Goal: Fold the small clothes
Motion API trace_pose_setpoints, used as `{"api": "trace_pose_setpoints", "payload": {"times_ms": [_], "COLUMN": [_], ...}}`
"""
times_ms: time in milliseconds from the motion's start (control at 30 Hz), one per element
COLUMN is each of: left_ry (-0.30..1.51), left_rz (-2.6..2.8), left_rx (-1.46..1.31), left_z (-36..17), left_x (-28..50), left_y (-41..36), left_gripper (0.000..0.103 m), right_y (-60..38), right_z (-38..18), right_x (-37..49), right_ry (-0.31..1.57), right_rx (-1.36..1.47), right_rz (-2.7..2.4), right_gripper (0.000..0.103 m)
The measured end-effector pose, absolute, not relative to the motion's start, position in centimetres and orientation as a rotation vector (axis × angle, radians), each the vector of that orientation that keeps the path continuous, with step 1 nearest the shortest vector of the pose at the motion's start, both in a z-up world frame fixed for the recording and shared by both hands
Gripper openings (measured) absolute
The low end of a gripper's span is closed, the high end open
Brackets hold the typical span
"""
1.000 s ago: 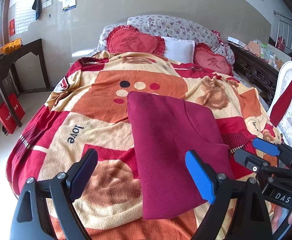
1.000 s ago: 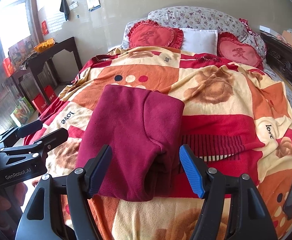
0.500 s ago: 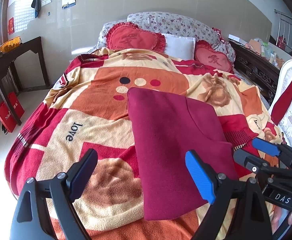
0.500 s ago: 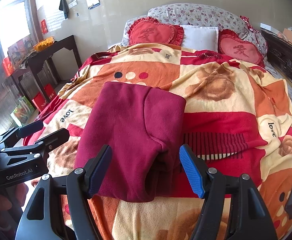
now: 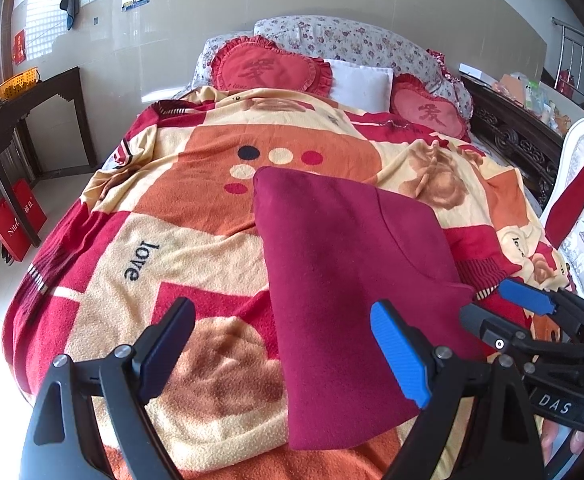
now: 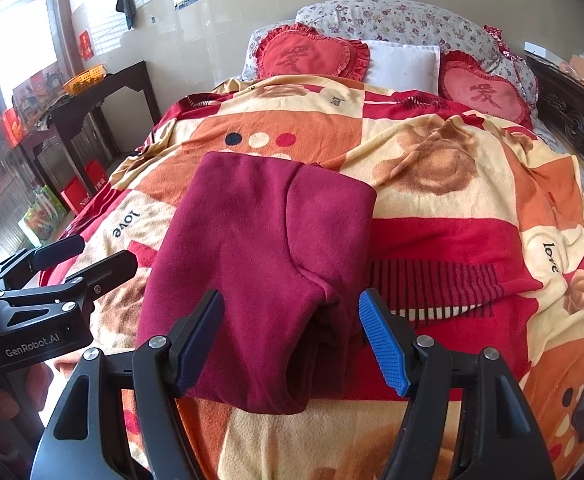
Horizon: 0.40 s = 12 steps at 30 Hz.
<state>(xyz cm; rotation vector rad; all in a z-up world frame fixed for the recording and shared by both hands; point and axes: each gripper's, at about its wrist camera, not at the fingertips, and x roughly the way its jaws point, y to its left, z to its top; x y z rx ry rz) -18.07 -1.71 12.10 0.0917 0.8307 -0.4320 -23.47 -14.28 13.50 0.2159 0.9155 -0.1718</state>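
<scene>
A dark red garment (image 5: 344, 280) lies folded flat on the patterned blanket (image 5: 196, 248) of a bed; it also shows in the right wrist view (image 6: 260, 264), with a thick folded edge nearest the camera. My left gripper (image 5: 288, 356) is open and empty, held above the garment's near left edge. My right gripper (image 6: 292, 344) is open and empty, its jaws standing either side of the garment's near folded end, a little above it. The right gripper (image 5: 504, 308) shows at the left view's right edge, and the left gripper (image 6: 88, 256) at the right view's left edge.
Two red heart cushions (image 5: 268, 68) and a white pillow (image 5: 360, 82) lie at the bed's head. A dark wooden table (image 5: 24, 120) stands at the left with red bags below. A white chair with a red cloth (image 5: 580, 184) stands at the right.
Both grippers have drawn slightly back and up from the garment. Both stay open. The garment has not moved.
</scene>
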Motion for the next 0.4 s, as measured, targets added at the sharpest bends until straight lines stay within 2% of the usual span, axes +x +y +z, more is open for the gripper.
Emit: {"api": "trace_pose_setpoints", "payload": {"times_ms": [400], "left_ry": [0.85], "left_rz": [-0.444], "left_rx": [0.094], "left_z": [11.0], "left_x": [-15.6], "left_y": [-1.8], "left_gripper": [0.092], "right_y": [-15.4], "right_z": [12.1], "right_x": [-22.1], "right_ry": [0.947], "right_rx": [0.225], "right_rz": [-0.175], "right_gripper": [0.052]}}
